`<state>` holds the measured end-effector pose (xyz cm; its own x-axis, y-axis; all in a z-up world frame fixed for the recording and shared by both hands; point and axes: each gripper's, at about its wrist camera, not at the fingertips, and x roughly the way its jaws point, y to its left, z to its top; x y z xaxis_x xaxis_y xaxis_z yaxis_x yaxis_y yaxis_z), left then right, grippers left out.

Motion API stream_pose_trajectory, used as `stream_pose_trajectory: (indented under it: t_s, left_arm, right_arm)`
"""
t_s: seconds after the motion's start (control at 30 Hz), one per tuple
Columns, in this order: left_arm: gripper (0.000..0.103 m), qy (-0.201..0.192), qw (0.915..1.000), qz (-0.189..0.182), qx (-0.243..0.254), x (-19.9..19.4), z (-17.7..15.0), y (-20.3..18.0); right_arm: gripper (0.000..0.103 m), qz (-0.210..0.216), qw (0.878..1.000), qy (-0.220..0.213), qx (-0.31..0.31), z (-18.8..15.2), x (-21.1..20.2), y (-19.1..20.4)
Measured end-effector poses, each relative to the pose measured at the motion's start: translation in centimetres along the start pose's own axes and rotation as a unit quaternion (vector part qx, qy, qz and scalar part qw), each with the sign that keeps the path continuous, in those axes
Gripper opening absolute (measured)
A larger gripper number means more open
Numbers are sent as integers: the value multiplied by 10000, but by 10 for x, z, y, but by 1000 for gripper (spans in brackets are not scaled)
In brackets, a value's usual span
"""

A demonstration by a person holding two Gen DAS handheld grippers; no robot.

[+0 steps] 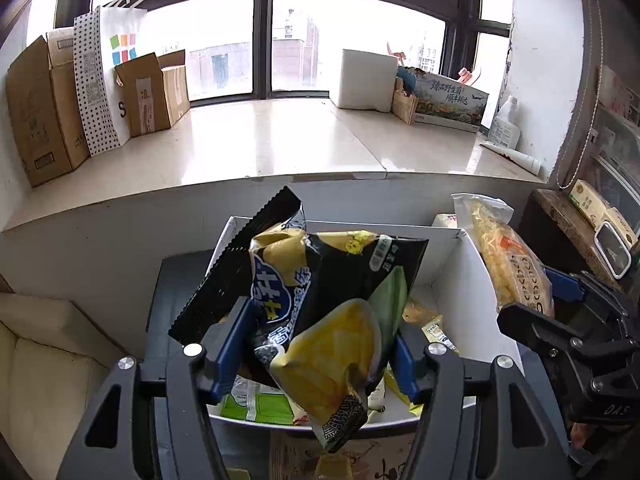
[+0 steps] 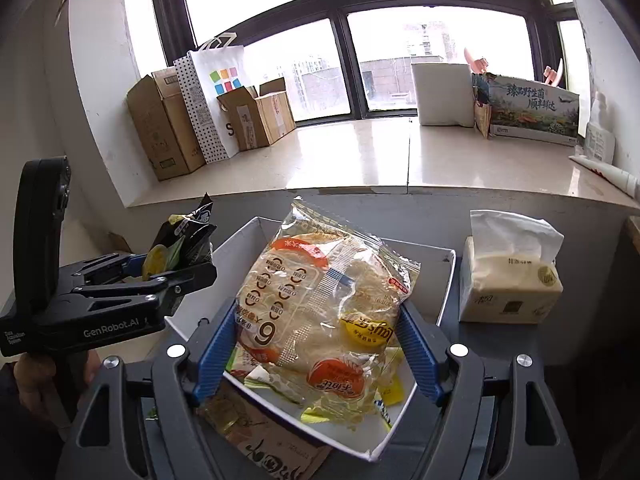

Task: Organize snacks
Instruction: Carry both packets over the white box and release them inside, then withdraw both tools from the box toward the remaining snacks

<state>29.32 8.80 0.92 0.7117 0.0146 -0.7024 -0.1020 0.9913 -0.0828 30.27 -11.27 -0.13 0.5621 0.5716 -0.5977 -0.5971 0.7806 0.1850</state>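
My left gripper (image 1: 320, 344) is shut on a black and yellow chip bag (image 1: 320, 312) and holds it above a white open box (image 1: 452, 276). The box holds small snack packets (image 1: 260, 400). My right gripper (image 2: 316, 348) is shut on a clear bag of round rice cakes (image 2: 320, 304), held above the same white box (image 2: 444, 280). The rice cake bag also shows at the right in the left wrist view (image 1: 508, 264). The left gripper with the chip bag (image 2: 180, 248) shows at the left in the right wrist view.
A wide window ledge (image 1: 280, 144) runs behind the box, with cardboard boxes (image 1: 40, 108) and a paper bag (image 1: 108, 80) on its left, a white block (image 1: 364, 80) and a printed carton (image 1: 448, 100) on its right. A tissue pack (image 2: 508, 284) stands right of the box.
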Motion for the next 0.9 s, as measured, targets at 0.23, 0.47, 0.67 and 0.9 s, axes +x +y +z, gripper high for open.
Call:
stream_pose_trajectory:
  t_s: [0.23,0.47,0.67,0.9]
  left_arm:
    - [103,309,9995,64,-65,24,-10,13]
    - [103,272,9996,7,-113,15,-19,22]
    - [103,204,9995,-138,-197,-8,-27,29]
    - [103,27,10000,21,38,-58,-80,25]
  right_arm:
    - [103,62,9991,374,163,3,25,-16]
    - [103,5,9997,215,86,-3,11,-13]
    - [103,271,9996,-86,72,-7,-17,-2]
    - [103,1060,9935,-307,274,-58,-63,15]
